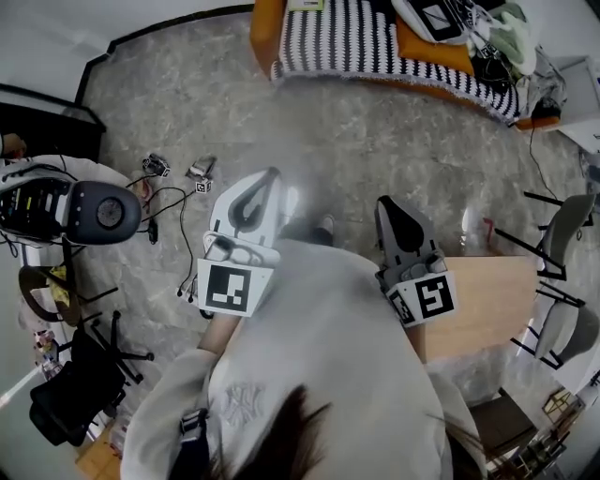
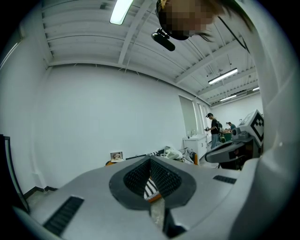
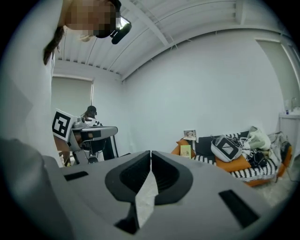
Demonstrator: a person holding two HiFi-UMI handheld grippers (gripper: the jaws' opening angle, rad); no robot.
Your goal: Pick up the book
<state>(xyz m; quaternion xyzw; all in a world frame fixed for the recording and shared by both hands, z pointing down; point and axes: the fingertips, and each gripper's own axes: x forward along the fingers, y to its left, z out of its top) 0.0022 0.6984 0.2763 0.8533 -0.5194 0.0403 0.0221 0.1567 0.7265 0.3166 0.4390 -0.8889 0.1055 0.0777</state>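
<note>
A small yellow-green book (image 3: 185, 151) leans upright on the orange sofa (image 3: 243, 164) across the room; its top edge shows in the head view (image 1: 305, 5). Both grippers are held level in front of the person's chest, far from the book. My left gripper (image 1: 272, 175) is shut with nothing in it, and its jaws meet at the tips (image 2: 150, 160). My right gripper (image 1: 385, 202) is likewise shut and empty, its jaws pressed together (image 3: 150, 153). Neither gripper touches anything.
The sofa carries a black-and-white striped blanket (image 1: 356, 42), a grey bag (image 3: 227, 147) and clothes. A wooden table (image 1: 483, 305) and chairs (image 1: 562, 234) stand at the right. Cables and small marker cubes (image 1: 178, 173) lie on the stone floor at the left. Other people (image 2: 214, 129) stand at the back.
</note>
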